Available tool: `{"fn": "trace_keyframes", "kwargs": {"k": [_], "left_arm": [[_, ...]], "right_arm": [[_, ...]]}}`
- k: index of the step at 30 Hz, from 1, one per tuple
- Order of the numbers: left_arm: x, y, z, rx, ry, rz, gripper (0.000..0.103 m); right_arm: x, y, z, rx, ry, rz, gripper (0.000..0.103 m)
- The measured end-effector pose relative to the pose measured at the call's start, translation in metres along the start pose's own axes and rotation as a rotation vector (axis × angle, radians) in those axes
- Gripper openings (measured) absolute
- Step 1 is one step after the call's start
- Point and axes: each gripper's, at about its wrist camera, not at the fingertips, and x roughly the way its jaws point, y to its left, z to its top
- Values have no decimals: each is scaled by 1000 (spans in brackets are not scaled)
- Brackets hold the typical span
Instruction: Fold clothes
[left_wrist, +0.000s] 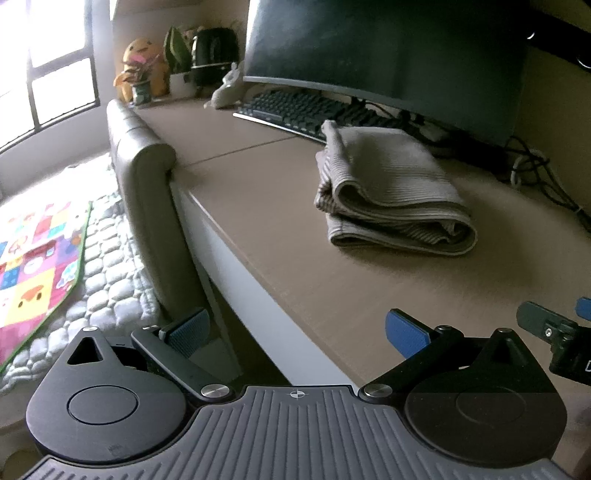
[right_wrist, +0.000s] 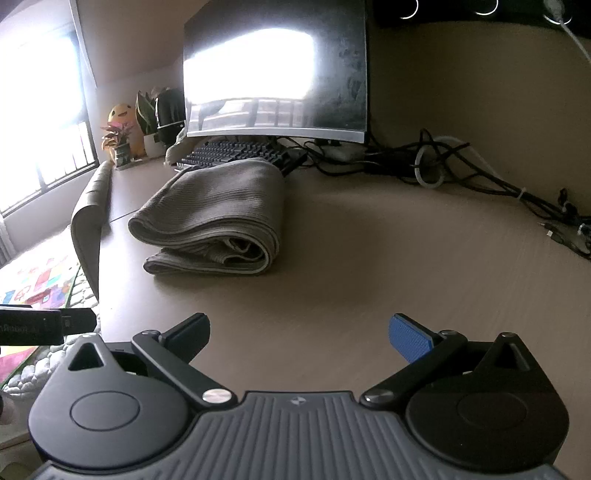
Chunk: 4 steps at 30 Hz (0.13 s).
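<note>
A grey ribbed garment (left_wrist: 388, 184) lies folded into a thick stack on the beige desk (left_wrist: 280, 206), in front of the keyboard. The right wrist view shows the same folded garment (right_wrist: 218, 210) left of centre. My left gripper (left_wrist: 297, 332) hovers open at the desk's front edge, well short of the garment, with nothing between its blue pads. My right gripper (right_wrist: 299, 332) is also open and empty above the desk (right_wrist: 406, 258), back from the garment. A part of the right gripper (left_wrist: 550, 328) shows at the right edge of the left wrist view.
A monitor (left_wrist: 388, 55) and keyboard (left_wrist: 295, 109) stand behind the garment. Tangled cables (right_wrist: 461, 166) run along the back right. Plants and a plush toy (left_wrist: 142, 68) sit at the far left corner. A padded chair back (left_wrist: 147, 155) adjoins the desk's left edge, above a colourful mat (left_wrist: 37, 254).
</note>
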Motion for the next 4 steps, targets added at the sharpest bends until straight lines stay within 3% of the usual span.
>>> {"fn": "trace_keyframes", "kwargs": {"k": [4], "left_arm": [[0,0,3,-1,-11,3,103]], "right_arm": [[-2,0,3,-1,-14,1,103]]}}
